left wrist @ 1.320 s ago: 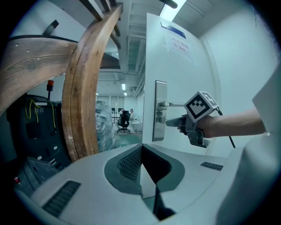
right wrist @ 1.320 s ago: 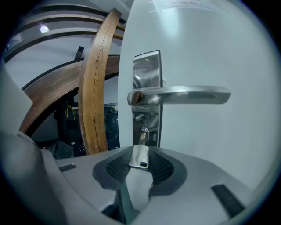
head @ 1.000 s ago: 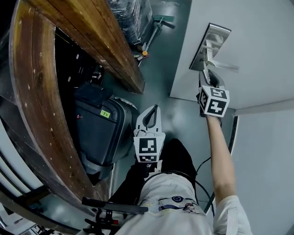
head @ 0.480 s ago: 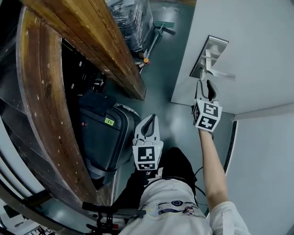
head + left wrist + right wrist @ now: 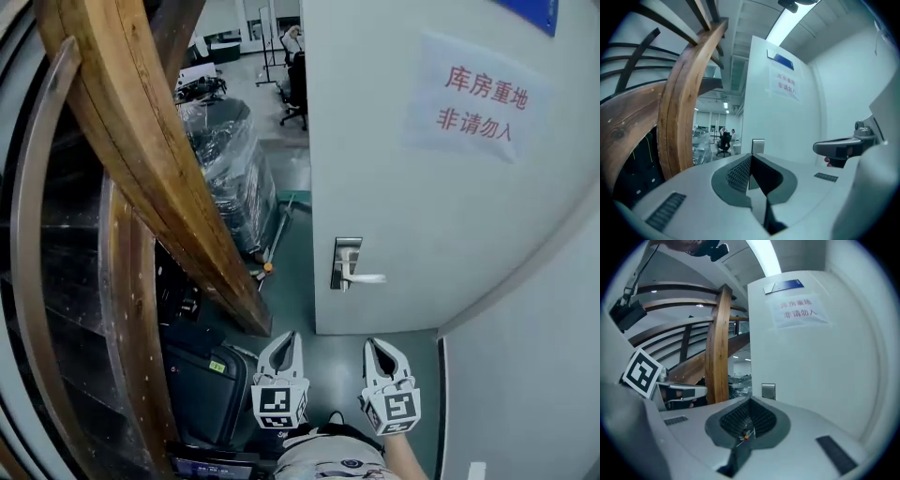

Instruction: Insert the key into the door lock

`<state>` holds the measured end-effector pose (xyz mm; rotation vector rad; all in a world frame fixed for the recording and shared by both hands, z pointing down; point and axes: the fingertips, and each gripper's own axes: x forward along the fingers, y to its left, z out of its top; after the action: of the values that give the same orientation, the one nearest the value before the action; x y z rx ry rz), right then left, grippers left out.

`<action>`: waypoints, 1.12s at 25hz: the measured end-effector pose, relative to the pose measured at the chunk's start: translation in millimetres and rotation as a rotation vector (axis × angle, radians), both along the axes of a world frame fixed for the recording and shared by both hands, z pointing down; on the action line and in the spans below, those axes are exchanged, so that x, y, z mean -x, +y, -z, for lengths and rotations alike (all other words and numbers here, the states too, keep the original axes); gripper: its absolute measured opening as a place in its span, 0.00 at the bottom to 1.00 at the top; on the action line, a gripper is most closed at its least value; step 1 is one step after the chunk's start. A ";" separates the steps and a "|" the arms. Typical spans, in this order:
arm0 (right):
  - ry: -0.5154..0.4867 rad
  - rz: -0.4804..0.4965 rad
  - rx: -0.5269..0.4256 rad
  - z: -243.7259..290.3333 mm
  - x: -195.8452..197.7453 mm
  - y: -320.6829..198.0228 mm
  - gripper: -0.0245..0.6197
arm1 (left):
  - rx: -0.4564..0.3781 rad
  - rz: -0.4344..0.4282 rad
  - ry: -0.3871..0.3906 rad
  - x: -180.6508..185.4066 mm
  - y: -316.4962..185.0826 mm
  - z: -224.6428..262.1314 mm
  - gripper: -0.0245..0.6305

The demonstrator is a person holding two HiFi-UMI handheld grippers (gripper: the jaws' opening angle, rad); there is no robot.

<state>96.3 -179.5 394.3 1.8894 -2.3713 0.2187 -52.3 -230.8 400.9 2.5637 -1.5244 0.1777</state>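
Key, as far as it can be made out, is the thin metallic sliver with an orange fleck (image 5: 744, 437) nipped deep between the ribbed pads of the right gripper (image 5: 750, 402). That gripper's jaws are pressed together on it.

In the head view the right gripper (image 5: 382, 352) sits low at 6 o'clock, jaws pointing up toward the door, its marker cube (image 5: 398, 410) nearest the person. Just beside it at 9 o'clock is the left gripper (image 5: 281, 343). Its own view shows the left gripper (image 5: 751, 157) with jaws closed tip to tip and nothing between them. The two grippers are level and apart, not touching.

At 9 o'clock from the left gripper a black case (image 5: 202, 389) stands on the floor under a slanting wooden beam (image 5: 141, 159).

Farther on, the door lock (image 5: 345, 262) is a metal plate near the left edge of the white door (image 5: 422, 187), with a lever handle (image 5: 367, 277) pointing to 3 o'clock. It lies at 11 o'clock from the right gripper and well apart from both grippers. The right gripper view shows the plate (image 5: 768, 391) just above the jaw tips.

At 1 o'clock from the lock a paper sign (image 5: 478, 98) with red characters is stuck on the door. At 10 o'clock, beyond the door's edge, stands a plastic-wrapped stack (image 5: 225, 178), with an office chair (image 5: 298, 80) farther back.
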 end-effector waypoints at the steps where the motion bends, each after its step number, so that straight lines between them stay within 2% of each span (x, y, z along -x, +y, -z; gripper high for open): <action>1: -0.001 -0.011 -0.018 7.6 -3.6 1.0 0.05 | -0.010 -0.002 0.007 -2.9 -0.6 7.7 0.04; 4: 0.006 -0.042 -0.066 24.7 -11.1 -5.9 0.05 | -0.051 -0.021 0.016 -14.5 -6.3 26.4 0.04; 12: -0.015 -0.020 -0.125 48.6 -10.2 -21.4 0.05 | -0.106 -0.026 0.010 -22.9 -15.5 45.4 0.04; 28: -0.008 -0.022 -0.126 49.5 -9.7 -25.2 0.05 | -0.101 -0.039 0.007 -28.6 -17.3 42.0 0.04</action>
<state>106.0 -204.7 344.8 1.9726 -2.4236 0.0794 -23.7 -248.1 359.0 2.6698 -1.5186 0.0983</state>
